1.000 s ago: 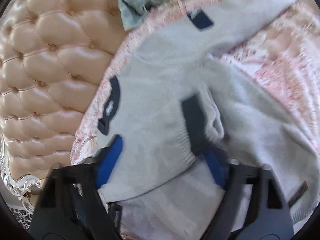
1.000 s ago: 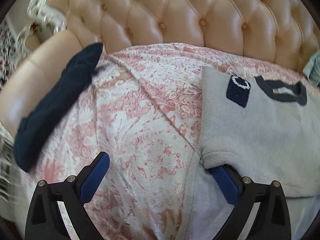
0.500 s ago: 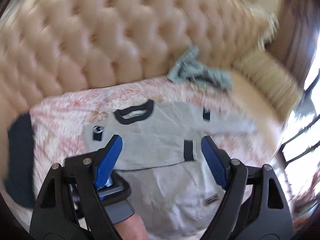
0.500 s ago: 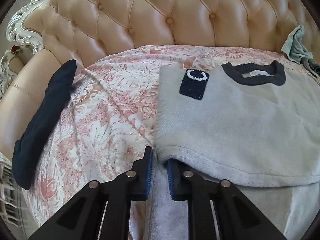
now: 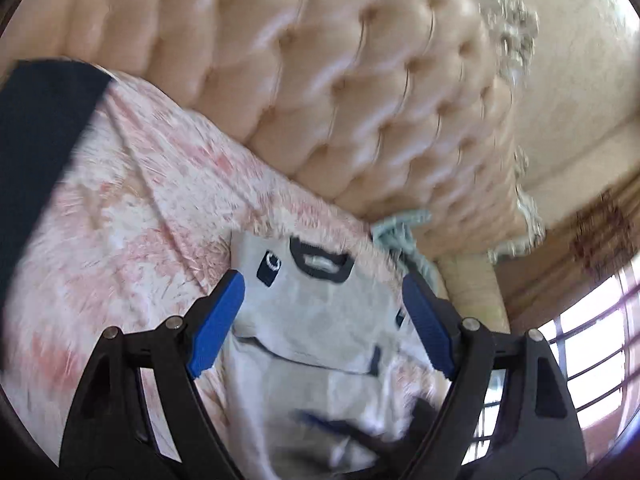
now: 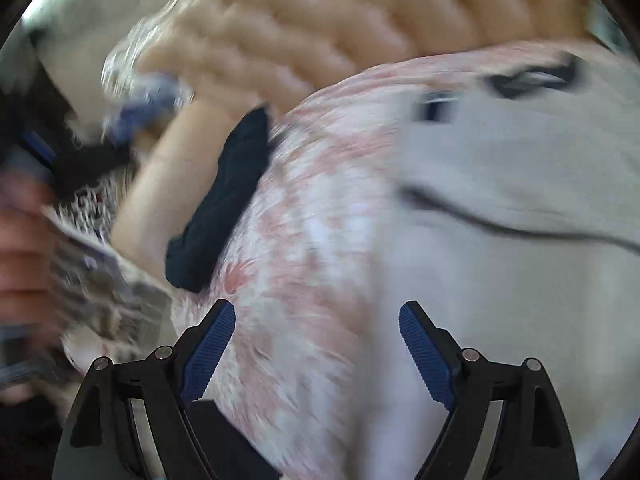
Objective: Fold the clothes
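A grey sweater with a dark collar and dark chest patch lies on the pink floral cover, its sleeves folded across the body. My left gripper is open and empty, held above the sweater. In the right wrist view the sweater fills the right half. My right gripper is open and empty over the cover beside the sweater's left edge. Both views are blurred by motion.
A dark navy garment lies at the cover's left side; it also shows in the right wrist view. A pale green garment lies behind the sweater. The tufted beige headboard rises behind. A window is at right.
My right gripper was shut on the sweater's folded edge half a second ago; it has let go, opened and pulled back left. My left gripper has swung away, still open.
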